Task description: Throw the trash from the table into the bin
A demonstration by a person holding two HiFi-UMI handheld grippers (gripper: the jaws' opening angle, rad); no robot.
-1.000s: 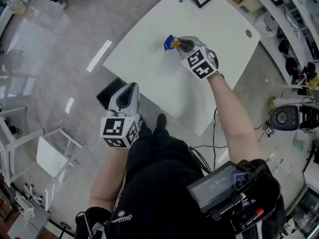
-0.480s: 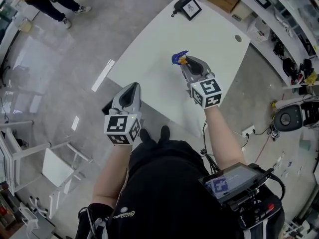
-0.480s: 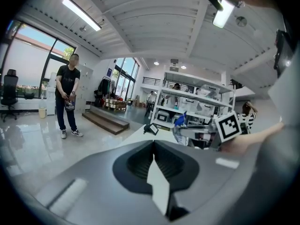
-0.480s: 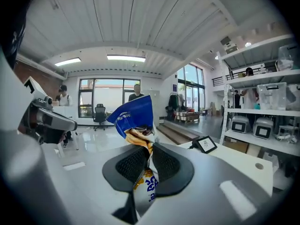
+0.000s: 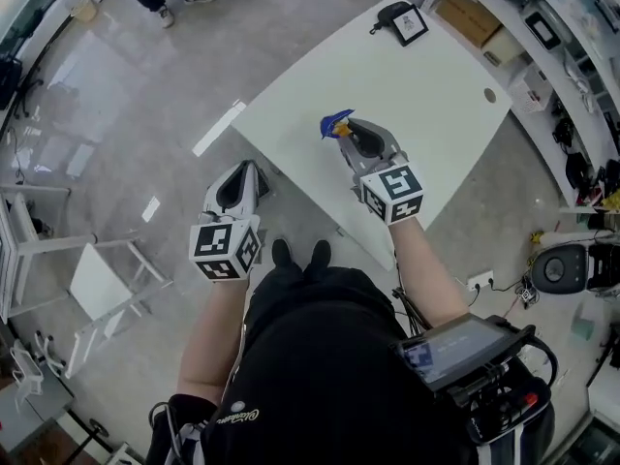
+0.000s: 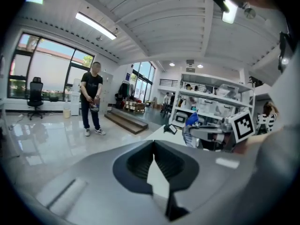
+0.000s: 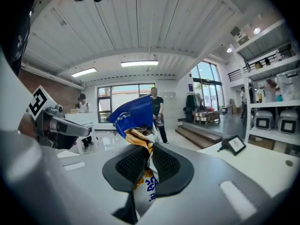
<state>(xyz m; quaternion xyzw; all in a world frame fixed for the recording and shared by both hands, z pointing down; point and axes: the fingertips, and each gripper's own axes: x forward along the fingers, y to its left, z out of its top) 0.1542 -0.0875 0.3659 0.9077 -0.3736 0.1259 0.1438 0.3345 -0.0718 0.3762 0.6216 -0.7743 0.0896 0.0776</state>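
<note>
the right claw (image 5: 343,134) gripped a crumpled blue-and-yellow wrapper (image 5: 335,124) above the white desk (image 5: 426,95), near its left edge, while the left claw (image 5: 249,170), jaws together and empty, hung over the floor (image 5: 116,114) left of it

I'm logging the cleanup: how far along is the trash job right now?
Done: the wrapper is lifted off the table. In hand: the right gripper is shut on it; the left gripper is shut, empty. Left: carrying it to the bin and dropping it; no bin shows in these views. Only a framed sign is seen on the table.
</note>
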